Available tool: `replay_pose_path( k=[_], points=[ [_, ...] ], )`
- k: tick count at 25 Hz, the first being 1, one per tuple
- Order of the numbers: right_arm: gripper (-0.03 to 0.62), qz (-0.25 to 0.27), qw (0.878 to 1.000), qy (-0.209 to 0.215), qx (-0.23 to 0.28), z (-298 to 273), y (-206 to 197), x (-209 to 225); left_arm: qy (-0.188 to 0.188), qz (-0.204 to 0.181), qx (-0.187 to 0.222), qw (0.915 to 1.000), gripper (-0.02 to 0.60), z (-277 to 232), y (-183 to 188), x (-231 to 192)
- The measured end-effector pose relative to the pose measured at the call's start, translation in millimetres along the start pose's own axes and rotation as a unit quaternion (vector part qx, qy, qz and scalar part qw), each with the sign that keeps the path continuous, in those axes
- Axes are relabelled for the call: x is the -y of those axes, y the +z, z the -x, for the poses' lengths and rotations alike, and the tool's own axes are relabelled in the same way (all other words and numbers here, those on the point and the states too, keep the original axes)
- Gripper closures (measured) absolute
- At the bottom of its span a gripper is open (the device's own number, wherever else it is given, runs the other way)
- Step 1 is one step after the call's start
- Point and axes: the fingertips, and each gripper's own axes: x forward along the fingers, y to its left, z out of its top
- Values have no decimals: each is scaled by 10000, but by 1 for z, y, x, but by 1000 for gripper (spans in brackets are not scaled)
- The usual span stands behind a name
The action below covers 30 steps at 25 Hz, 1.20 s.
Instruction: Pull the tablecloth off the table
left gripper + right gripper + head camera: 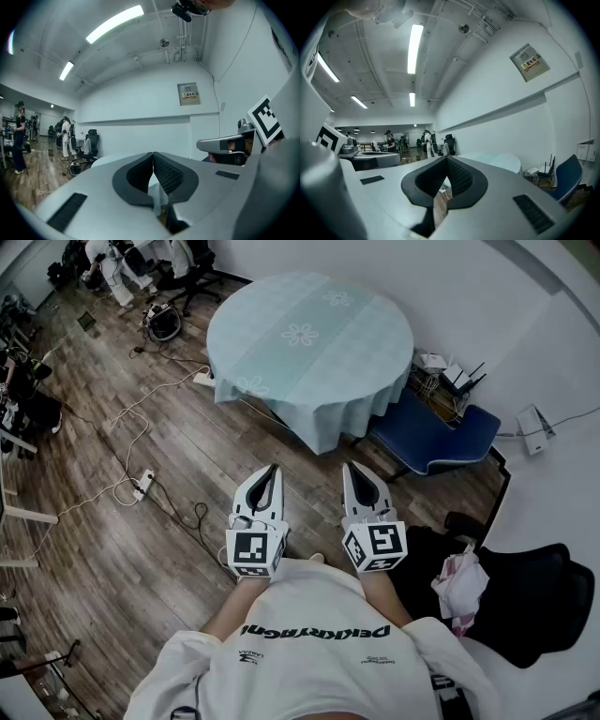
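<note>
- A white sweatshirt (309, 652) fills the bottom of the head view, with both forearms reaching forward.
- The left gripper (271, 471) is fully closed. Its jaws meet at the tips with nothing between them, and it hangs over the wooden floor (112, 549).
- The right gripper (350, 470) is closed and empty too, just beside the left one.
- A black chair (525, 601) carrying a pink cloth (459, 589) stands at the person's right.
- A power strip (142, 486) and cables (131, 425) lie on the floor to the left.
- The pale blue tablecloth (309, 338) lies spread over a round table ahead, hiding it. Its edges hang down, and it is well apart from both grippers.
- A blue chair (433, 437) stands just beside it.
- Farther off, people (65, 136) stand near office chairs.
</note>
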Motion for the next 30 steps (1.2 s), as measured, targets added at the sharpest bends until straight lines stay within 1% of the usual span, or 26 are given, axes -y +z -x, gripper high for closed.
replay_pose_path(
  k=[7, 13, 18, 23, 26, 30],
  points=[
    [562, -36, 10000, 21, 5, -3, 0, 6, -12, -16, -5, 10000, 565, -7, 2, 4],
    [562, -299, 9994, 155, -59, -7, -7, 12, 24, -28, -67, 10000, 565, -14, -3, 6],
    [562, -378, 9992, 65, -78, -21, -12, 22, 60, -53, -154, 9998, 565, -17, -8, 0],
    [562, -427, 9989, 88, -194, -58, -24, 20, 138, 14, -308, 9994, 565, -36, -25, -30],
    [562, -371, 9990, 78, -252, -95, -29, 22, 81, 20, -300, 9995, 565, -67, -29, -53],
    [562, -269, 9991, -10, -326, -154, -23, 30, -99, 16, -265, 9996, 565, -117, -28, -87]
  ],
)
